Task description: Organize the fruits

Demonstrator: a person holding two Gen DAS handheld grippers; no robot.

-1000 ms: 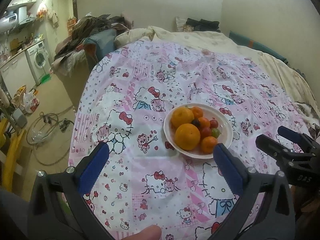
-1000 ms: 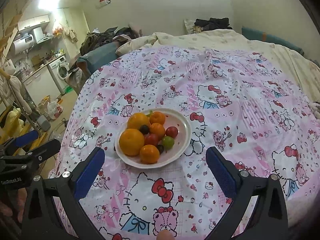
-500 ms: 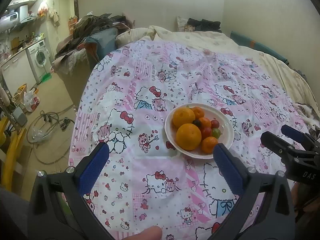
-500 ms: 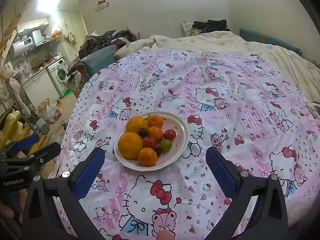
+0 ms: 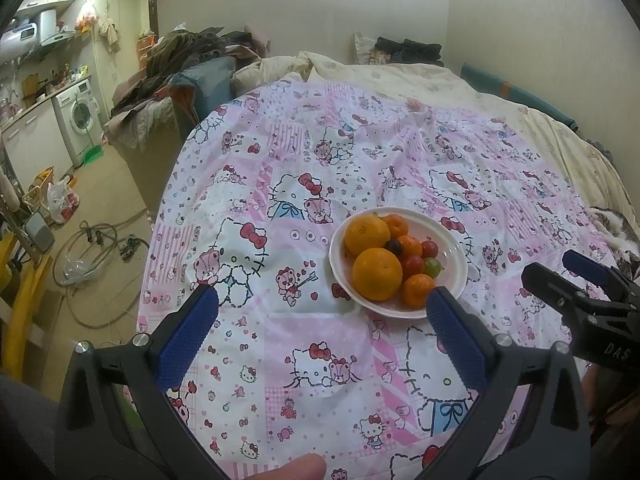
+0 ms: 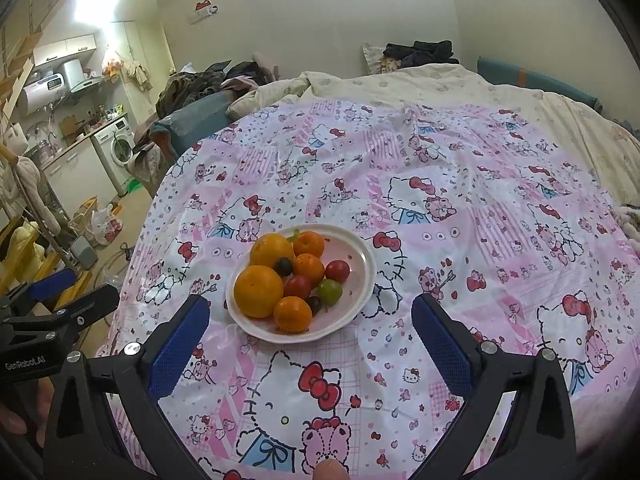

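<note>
White plate (image 6: 360, 300) on the pink cartoon-print bedspread (image 6: 460, 208), heaped with two large oranges (image 6: 258, 290), three small tangerines (image 6: 292, 313), red cherry tomatoes (image 6: 337, 271), one green tomato (image 6: 330, 291), dark grapes (image 6: 283, 266), left gripper (image 5: 320, 312) and right gripper (image 6: 310, 316) above the bed, fingers apart, empty

A plate (image 6: 362, 280) of fruit lies on the bedspread (image 6: 460, 208) just ahead of the right gripper (image 6: 310, 312), nearer its left finger; from the left gripper (image 5: 322, 304) the same plate (image 5: 456, 268) lies ahead beside its right finger. In the plate, two oranges (image 6: 258, 290) lie at the left, with the smaller fruits (image 6: 308, 268) to their right. A washing machine (image 6: 118, 148) stands far off to the left.
</note>
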